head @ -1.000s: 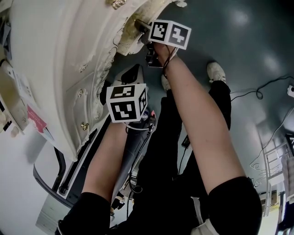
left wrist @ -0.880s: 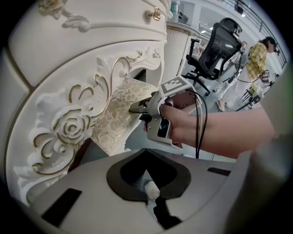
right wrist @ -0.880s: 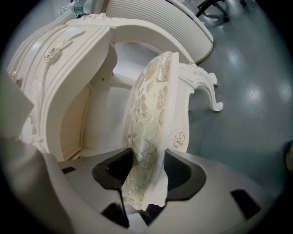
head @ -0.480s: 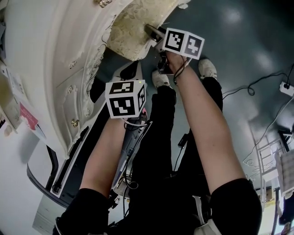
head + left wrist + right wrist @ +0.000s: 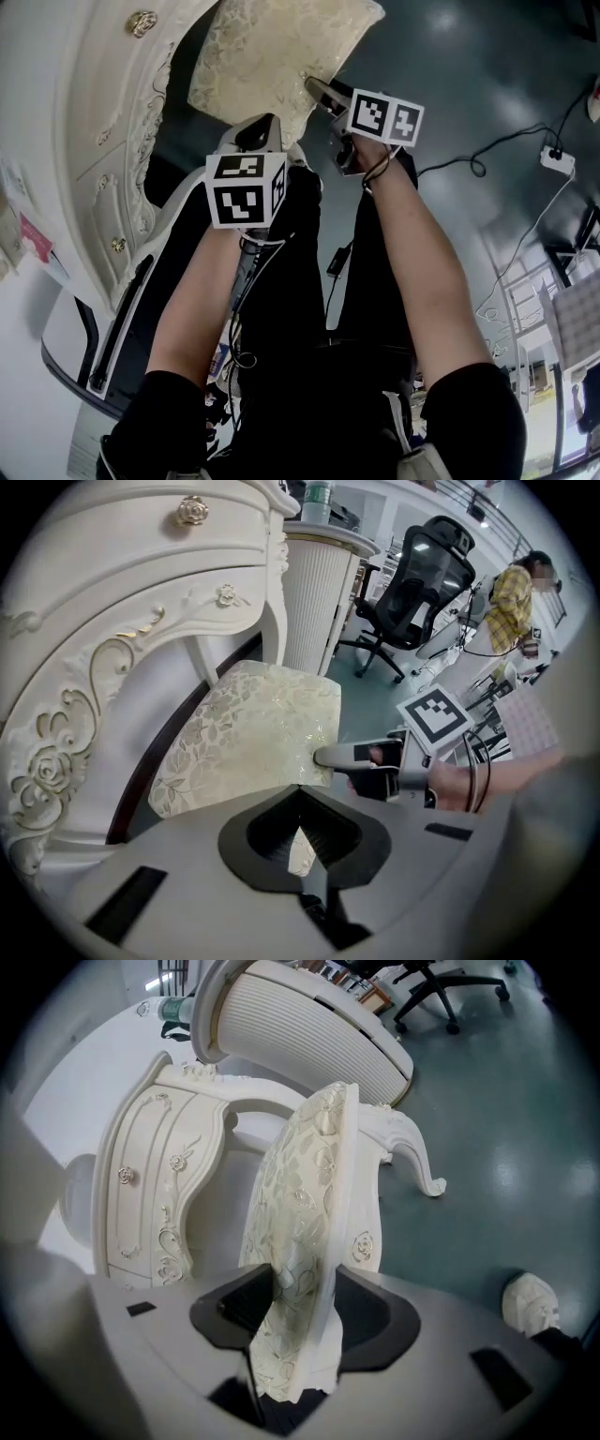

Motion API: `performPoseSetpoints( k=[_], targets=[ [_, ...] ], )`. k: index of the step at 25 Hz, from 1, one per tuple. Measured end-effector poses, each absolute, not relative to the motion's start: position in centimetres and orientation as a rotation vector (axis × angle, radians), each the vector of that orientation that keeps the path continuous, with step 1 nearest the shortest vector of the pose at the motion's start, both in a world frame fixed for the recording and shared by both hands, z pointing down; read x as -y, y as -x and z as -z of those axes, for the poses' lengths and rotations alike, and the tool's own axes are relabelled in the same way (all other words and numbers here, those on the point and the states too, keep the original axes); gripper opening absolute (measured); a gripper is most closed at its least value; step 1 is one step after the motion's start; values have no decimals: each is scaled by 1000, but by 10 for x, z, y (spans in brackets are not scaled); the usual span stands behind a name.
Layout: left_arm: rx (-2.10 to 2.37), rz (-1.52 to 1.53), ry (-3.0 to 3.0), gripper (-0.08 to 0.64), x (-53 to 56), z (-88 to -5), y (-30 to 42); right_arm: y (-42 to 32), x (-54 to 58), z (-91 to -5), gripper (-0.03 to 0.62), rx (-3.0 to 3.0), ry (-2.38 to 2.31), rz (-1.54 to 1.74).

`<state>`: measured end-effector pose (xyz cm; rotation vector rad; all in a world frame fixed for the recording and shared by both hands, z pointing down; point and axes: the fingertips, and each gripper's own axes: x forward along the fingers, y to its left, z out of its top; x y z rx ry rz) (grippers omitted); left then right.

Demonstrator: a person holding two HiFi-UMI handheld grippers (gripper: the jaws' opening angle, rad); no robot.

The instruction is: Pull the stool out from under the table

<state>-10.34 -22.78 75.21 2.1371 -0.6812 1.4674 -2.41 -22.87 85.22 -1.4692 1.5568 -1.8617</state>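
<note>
The stool (image 5: 272, 56) has a cream leaf-patterned cushion and a carved white frame, and stands on the floor just off the white ornate table (image 5: 103, 122). My right gripper (image 5: 317, 89) is shut on the stool's seat edge. In the right gripper view the cushion and seat rail (image 5: 319, 1204) sit pinched between the black pads of the right gripper (image 5: 298, 1302). My left gripper (image 5: 261, 131) hovers just short of the near side of the stool (image 5: 253, 733), jaws shut and empty; its tips (image 5: 300, 789) touch nothing. The right gripper (image 5: 323, 757) shows there at the cushion's corner.
The table's drawer front with gold knobs (image 5: 192, 513) rises on the left. Beyond the stool are a white fluted pedestal (image 5: 314, 583) and a black office chair (image 5: 422, 578). Cables and a power strip (image 5: 553, 159) lie on the dark floor at right. My shoe (image 5: 532, 1305) is close by.
The stool has come out from beneath the table toward me, with the right gripper holding its edge throughout. More of the cushion now shows. The left gripper stays beside it, empty.
</note>
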Motion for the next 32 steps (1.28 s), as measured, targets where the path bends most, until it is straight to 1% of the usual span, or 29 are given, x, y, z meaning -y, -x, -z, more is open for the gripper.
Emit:
performPoseSetpoints(
  k=[17, 18, 19, 20, 21, 26, 27, 28, 29, 32],
  targets=[
    [426, -1545, -2182, -3, 130, -757, 1, -64, 45, -855, 219, -1431, 1580, 1928],
    [415, -1552, -2188, -3, 127, -757, -3, -68, 37, -853, 212, -1436, 1602, 1919],
    [405, -1558, -2194, -3, 125, -758, -7, -71, 32, -850, 188, -1450, 1622, 1908],
    [396, -1563, -2198, -3, 124, -759, -10, -73, 30, -847, 140, -1471, 1643, 1900],
    [390, -1567, -2201, -3, 124, -760, -14, -76, 30, -846, 133, -1490, 1663, 1900],
    [387, -1576, -2196, -3, 120, -754, -25, -79, 29, -844, 143, -1469, 1682, 1976],
    [387, -1570, -2200, -3, 118, -750, -28, -84, 24, -841, 126, -1469, 1747, 1977],
    [386, -1563, -2207, -3, 118, -745, -31, -92, 19, -837, 51, -1472, 1841, 1959],
    [384, -1559, -2213, -3, 118, -740, -33, -99, 16, -829, 9, -1484, 1933, 1921],
    [389, -1545, -2224, -3, 121, -721, -34, -107, 17, -788, 9, -1557, 2058, 1799]
  ],
)
